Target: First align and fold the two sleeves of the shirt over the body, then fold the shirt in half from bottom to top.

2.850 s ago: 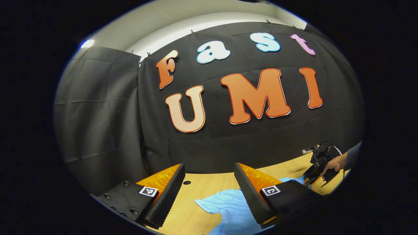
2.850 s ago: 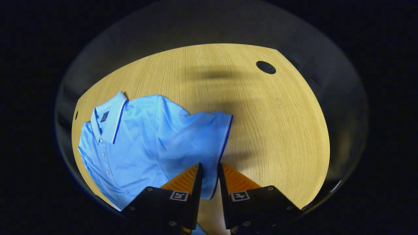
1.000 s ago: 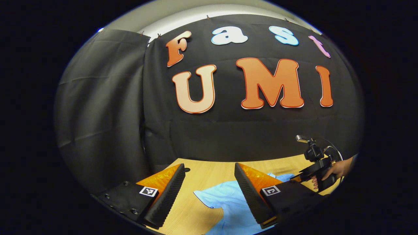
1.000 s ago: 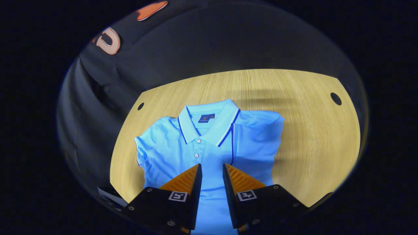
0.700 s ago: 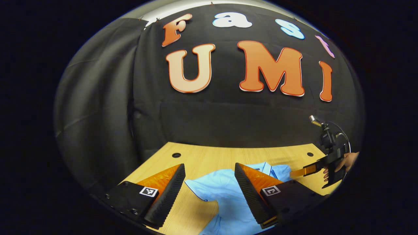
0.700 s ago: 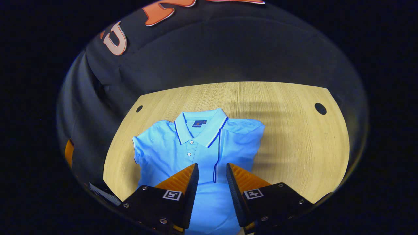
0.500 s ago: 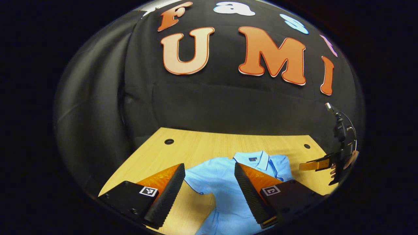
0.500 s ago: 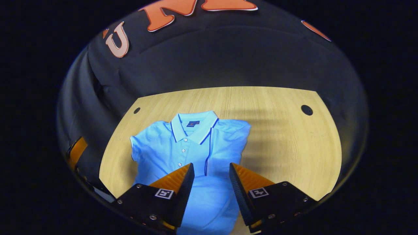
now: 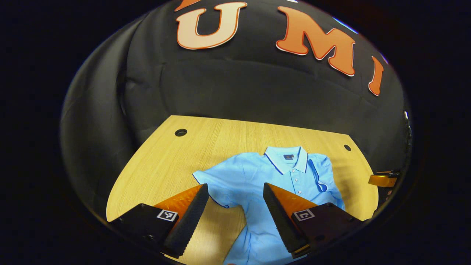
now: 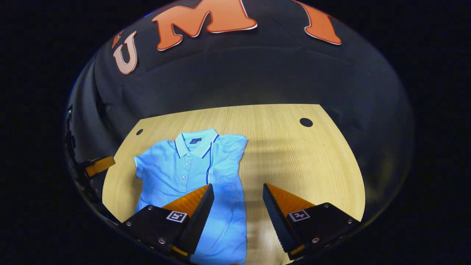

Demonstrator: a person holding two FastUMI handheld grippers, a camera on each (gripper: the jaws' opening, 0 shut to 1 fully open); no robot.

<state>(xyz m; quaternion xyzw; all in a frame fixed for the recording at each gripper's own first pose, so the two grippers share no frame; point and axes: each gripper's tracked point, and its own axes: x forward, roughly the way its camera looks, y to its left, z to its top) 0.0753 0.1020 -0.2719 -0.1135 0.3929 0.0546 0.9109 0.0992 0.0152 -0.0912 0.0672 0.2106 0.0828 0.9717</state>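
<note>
A light blue polo shirt (image 9: pixel 272 176) lies face up on the wooden table (image 9: pixel 220 140), collar toward the booth wall. In the left gripper view its left-hand sleeve (image 9: pixel 213 184) is spread flat on the wood. The other sleeve (image 9: pixel 320 176) is folded over the chest, its dark trim running down beside the buttons. My left gripper (image 9: pixel 234 186) hovers open above the spread sleeve, holding nothing. In the right gripper view the shirt (image 10: pixel 184 169) lies left of centre with the folded sleeve (image 10: pixel 224 162) on top. My right gripper (image 10: pixel 238 186) is open above the shirt's right edge, empty.
The table has a round cable hole near each back corner (image 9: pixel 180 132) (image 9: pixel 347 147). Bare wood (image 10: pixel 301 162) extends to the right of the shirt. The left gripper (image 10: pixel 97 165) shows at the left edge of the right gripper view, and the right gripper (image 9: pixel 382 179) at the right edge of the left gripper view.
The right gripper carried the sleeve over the body, let it go, opened wider and drew back. The left gripper tilted down, stayed open, and the whole shirt came into its view.
</note>
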